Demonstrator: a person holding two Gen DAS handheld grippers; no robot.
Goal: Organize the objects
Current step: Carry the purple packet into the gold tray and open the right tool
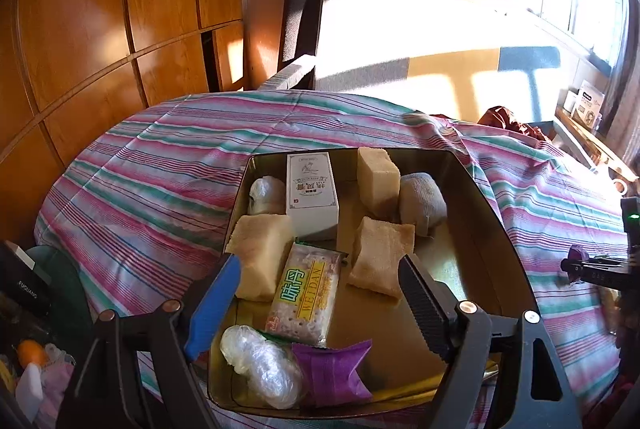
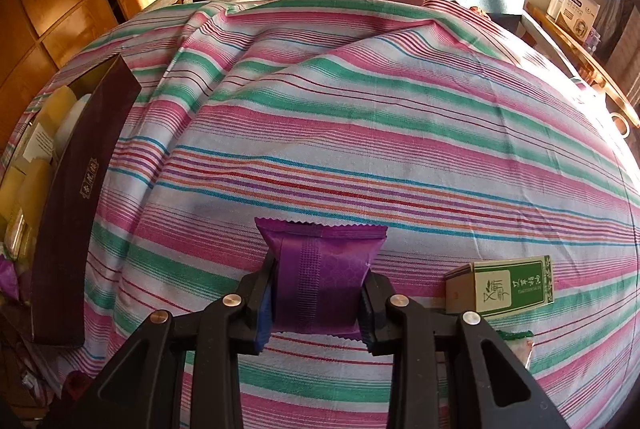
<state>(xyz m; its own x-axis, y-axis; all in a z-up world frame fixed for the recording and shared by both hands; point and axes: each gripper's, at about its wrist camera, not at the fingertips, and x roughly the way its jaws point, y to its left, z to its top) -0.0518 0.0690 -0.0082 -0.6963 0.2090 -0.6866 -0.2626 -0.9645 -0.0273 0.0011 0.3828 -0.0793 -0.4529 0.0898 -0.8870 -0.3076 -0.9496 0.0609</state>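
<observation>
In the left wrist view a gold-lined tin box [image 1: 492, 229] sits on the striped bed cover. It holds a white carton [image 1: 312, 197], several tan cake blocks [image 1: 262, 257], a Weidan cracker pack [image 1: 306, 295], a purple packet [image 1: 332, 373] and plastic-wrapped lumps [image 1: 260, 361]. My left gripper [image 1: 316, 293] is open above the box, empty. In the right wrist view my right gripper [image 2: 318, 293] is shut on a purple snack packet [image 2: 322, 277], held over the bed cover. The box's dark side [image 2: 80, 197] shows at the left.
A green and white carton [image 2: 504, 287] lies on the striped cover [image 2: 360, 133] right of my right gripper. A wooden wardrobe [image 1: 100, 21] stands left. A shelf with boxes [image 2: 580, 17] and a window are at the right. Clutter [image 1: 28, 361] lies at the bed's left edge.
</observation>
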